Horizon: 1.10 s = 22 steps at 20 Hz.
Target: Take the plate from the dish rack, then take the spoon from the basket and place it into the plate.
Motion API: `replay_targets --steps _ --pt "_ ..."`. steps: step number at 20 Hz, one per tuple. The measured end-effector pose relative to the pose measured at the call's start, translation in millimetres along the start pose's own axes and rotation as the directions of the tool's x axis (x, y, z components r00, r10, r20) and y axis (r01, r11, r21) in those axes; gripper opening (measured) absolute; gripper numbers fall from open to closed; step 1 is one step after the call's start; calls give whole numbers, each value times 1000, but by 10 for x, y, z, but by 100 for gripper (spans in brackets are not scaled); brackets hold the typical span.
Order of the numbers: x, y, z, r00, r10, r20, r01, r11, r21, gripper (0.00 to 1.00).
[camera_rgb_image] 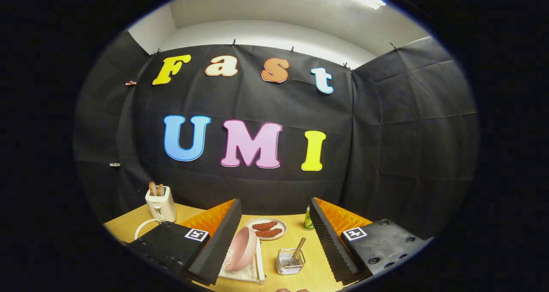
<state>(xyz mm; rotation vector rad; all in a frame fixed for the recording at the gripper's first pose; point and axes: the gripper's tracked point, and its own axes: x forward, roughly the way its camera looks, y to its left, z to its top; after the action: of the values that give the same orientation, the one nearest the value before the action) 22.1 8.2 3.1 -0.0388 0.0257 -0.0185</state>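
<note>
The tool (274,245) is spread wide with nothing between its two ridged fingers (216,245), and it hangs above the near edge of the wooden surface (317,266) with everything it needs laid out in the gap ahead. The pink plate (241,249) stands on edge in the white dish rack (253,270), leaning against the rack and sitting just inside the left finger; its upper rim is free and faces up, which looks like the sensible place to pinch it. It appears to be a smooth, stiff, shallow dish, probably light plastic or similar, so weight should be no trouble, but the glossy rim could slip between the pads unless both fingers close squarely across its thickness, and it should be lifted straight up so it does not catch on the rack. The spoon (299,248) has a wooden-looking handle that slants up and out of the small wire basket (290,262), which stands to the right of the rack, roughly midway between the fingers. The handle is thin, rigid and light; taking it near the exposed upper end seems best, since the bowl end is down inside the basket and cannot be made out. The basket itself looks light enough to tip or drag if the spoon snags. Farther back stand a white plate with two pieces of food (265,228), a green bottle (308,220) and a toaster (160,203).
</note>
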Motion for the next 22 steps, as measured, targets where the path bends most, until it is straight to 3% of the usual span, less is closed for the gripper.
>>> replay_targets --steps 6,9,13,17,22 --pt "405 270 -269 985 54 -161 -69 994 -89 97" --pt "632 404 -489 961 61 -268 -105 983 -150 97" --pt "852 497 -1009 891 51 -452 -101 991 -86 98" --pt "935 485 -1618 789 9 -614 -61 996 -64 98" --pt "933 391 -2136 689 -30 -724 -30 997 -70 96"
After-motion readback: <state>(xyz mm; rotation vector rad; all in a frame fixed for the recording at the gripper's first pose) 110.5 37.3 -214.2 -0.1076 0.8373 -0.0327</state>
